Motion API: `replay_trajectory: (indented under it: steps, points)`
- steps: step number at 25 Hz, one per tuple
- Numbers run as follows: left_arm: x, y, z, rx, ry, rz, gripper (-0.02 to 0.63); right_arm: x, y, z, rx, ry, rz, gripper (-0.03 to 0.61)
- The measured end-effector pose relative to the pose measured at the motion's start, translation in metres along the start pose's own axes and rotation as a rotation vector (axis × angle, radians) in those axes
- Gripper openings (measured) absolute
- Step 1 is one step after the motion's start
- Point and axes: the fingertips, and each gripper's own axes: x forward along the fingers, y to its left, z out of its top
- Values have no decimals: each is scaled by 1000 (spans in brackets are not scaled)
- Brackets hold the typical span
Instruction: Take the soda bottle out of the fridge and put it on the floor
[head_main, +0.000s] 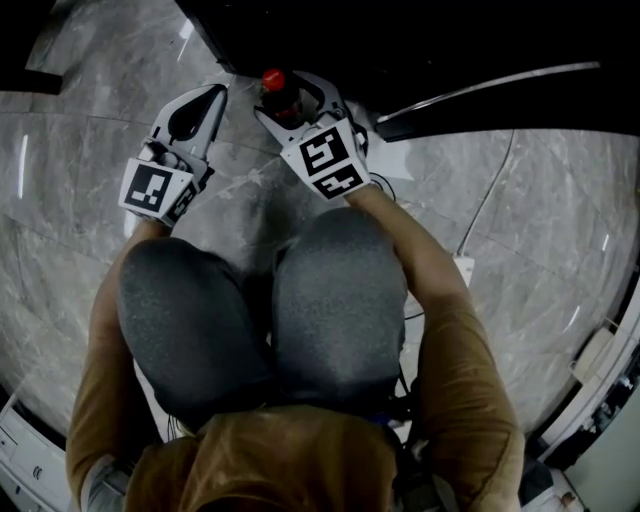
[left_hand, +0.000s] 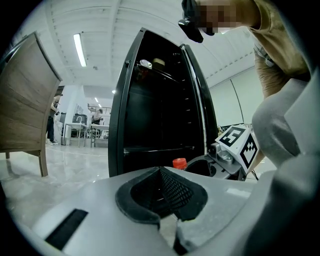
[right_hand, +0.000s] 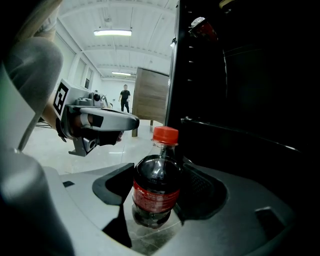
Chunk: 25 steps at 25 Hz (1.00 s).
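The soda bottle (right_hand: 156, 192), dark cola with a red cap and red label, stands upright with its base on the marble floor just outside the open black fridge (right_hand: 250, 100). My right gripper (right_hand: 157, 186) is shut on the soda bottle's body, one pad on each side. In the head view the red cap (head_main: 273, 80) shows between the right gripper's (head_main: 287, 103) jaws. My left gripper (head_main: 213, 97) hovers beside it to the left, shut with nothing in it. The left gripper view shows its closed pads (left_hand: 161, 175), the bottle cap (left_hand: 179, 163) and the fridge (left_hand: 160, 100) beyond.
I crouch with my knees (head_main: 330, 290) right behind the grippers. Other items sit on the fridge's top shelf (left_hand: 152, 63). A white cable (head_main: 490, 190) and a power strip (head_main: 465, 265) lie on the floor to the right. A wooden panel (left_hand: 25, 100) stands at left.
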Motion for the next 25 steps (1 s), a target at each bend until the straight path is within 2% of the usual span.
replay_trajectory:
  steps: [4,8,25]
  points:
    - [1,-1,-12,21,26,-5,2,2,3,-12,0,11,-6,298]
    - [2,-4,-27,-13,86,-5,2,7,6,-26,-13,35,3,298]
    - [-5,4,-44,-17,136,22,2,38,14,-62,2,90,7,296]
